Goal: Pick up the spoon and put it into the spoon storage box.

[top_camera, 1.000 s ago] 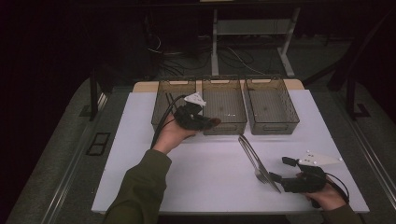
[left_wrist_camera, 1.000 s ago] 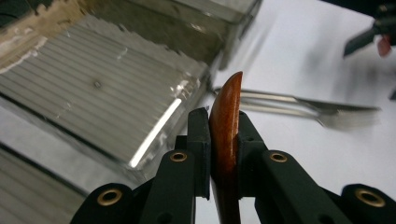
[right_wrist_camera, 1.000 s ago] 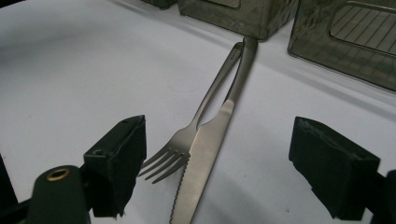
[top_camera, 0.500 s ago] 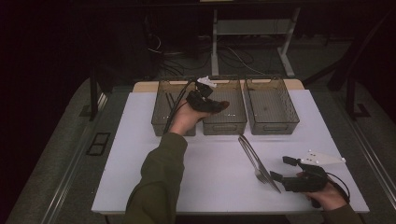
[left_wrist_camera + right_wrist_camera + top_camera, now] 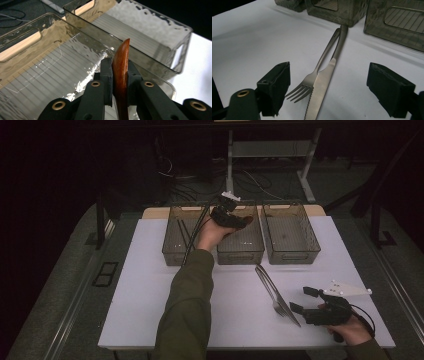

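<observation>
We see the left gripper clamping a glossy reddish-brown wooden piece, its tapered tip pointing to 12 o'clock; the right gripper gapes wide.

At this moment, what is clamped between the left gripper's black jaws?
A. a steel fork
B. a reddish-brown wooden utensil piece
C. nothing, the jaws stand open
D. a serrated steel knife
B. In the left gripper view the left gripper is shut on a reddish-brown wooden utensil piece above the middle clear smoky plastic bin; the steel fork and serrated steel knife lie on the white table.
</observation>
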Demonstrator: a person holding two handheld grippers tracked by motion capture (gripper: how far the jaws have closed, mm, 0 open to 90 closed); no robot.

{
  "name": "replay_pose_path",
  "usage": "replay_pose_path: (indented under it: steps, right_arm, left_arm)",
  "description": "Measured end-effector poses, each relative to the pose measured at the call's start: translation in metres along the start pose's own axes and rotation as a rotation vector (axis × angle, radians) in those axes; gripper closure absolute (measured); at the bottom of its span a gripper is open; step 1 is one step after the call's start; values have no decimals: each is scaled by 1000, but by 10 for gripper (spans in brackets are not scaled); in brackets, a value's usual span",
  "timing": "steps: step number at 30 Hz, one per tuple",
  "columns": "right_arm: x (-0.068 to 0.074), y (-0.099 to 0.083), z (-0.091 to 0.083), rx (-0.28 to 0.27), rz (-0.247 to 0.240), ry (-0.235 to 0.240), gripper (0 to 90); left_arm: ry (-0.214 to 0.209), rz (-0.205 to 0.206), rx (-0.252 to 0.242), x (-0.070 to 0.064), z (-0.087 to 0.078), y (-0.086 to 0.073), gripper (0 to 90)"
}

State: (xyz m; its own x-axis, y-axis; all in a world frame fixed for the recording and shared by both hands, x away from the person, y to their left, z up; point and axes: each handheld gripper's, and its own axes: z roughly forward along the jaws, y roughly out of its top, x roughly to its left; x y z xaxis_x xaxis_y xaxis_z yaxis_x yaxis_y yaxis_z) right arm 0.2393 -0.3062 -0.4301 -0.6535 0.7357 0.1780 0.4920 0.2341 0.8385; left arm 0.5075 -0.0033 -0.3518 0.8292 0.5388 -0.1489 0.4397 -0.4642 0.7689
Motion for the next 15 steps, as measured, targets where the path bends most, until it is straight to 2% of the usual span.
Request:
replay_pose_path:
  steps: [7,10,12,14,15]
  right_arm:
    - [0,0,0,-3,1,5,192]
    - [-1,0,0,-5,3,5,192]
    - [-1,0,0,-6,1,5,192]
    - [0,0,0,-5,3,6,192]
    - [0,0,0,-6,3,7,192]
  left_arm:
    - [1,2,26,2,21,9,796]
    - [6,-14,31,1,27,9,795]
    - [14,-17,39,1,32,8,795]
    - [35,-3,80,1,34,8,794]
    - [42,-11,78,0,36,9,794]
